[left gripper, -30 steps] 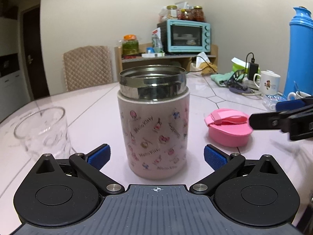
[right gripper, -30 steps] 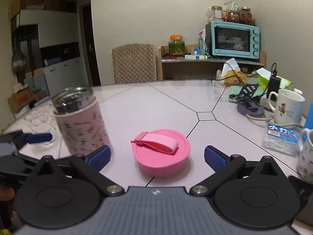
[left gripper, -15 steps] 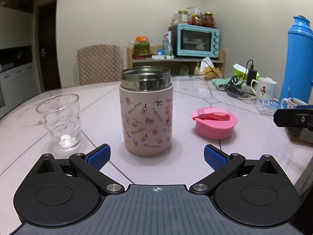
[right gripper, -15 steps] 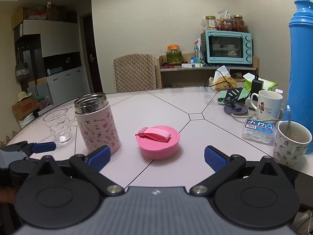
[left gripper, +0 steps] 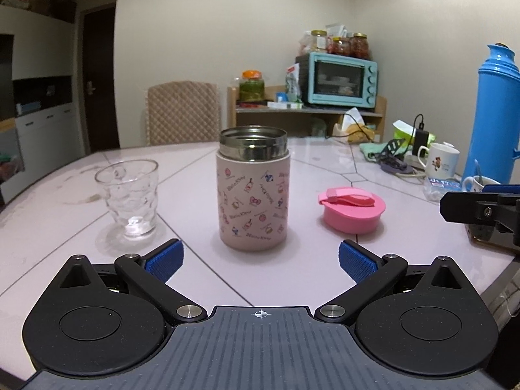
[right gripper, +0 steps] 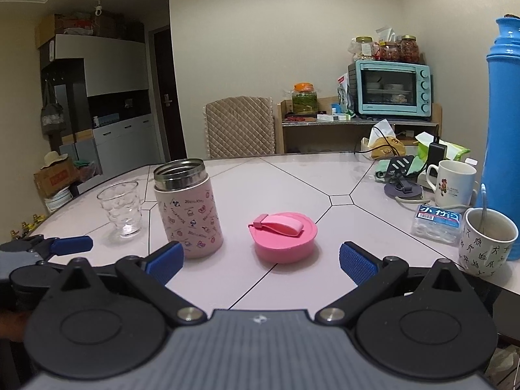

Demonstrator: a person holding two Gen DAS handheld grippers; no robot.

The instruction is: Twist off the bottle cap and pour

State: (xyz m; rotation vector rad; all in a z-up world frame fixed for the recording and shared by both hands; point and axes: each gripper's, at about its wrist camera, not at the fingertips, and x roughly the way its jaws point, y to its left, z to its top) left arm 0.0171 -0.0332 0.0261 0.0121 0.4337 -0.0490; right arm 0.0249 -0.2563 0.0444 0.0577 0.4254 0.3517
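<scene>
2 grippers (left gripper: 261, 261) (right gripper: 260, 260) agape (empty-jawed)

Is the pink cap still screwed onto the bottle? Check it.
No, the pink cap lies on the table to the right of the open bottle.

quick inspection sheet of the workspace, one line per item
surface: pale tiled table, stained at left
job's things: pink bottle upright, uncapped; pink cap lying to its right; glass to its left
clutter: white mug, patterned cup holding a spoon, blue thermos, tissue pack
grippers: left gripper open, empty; right gripper open, empty
cables: black charger lead
surroundings: chair, toaster oven
</scene>
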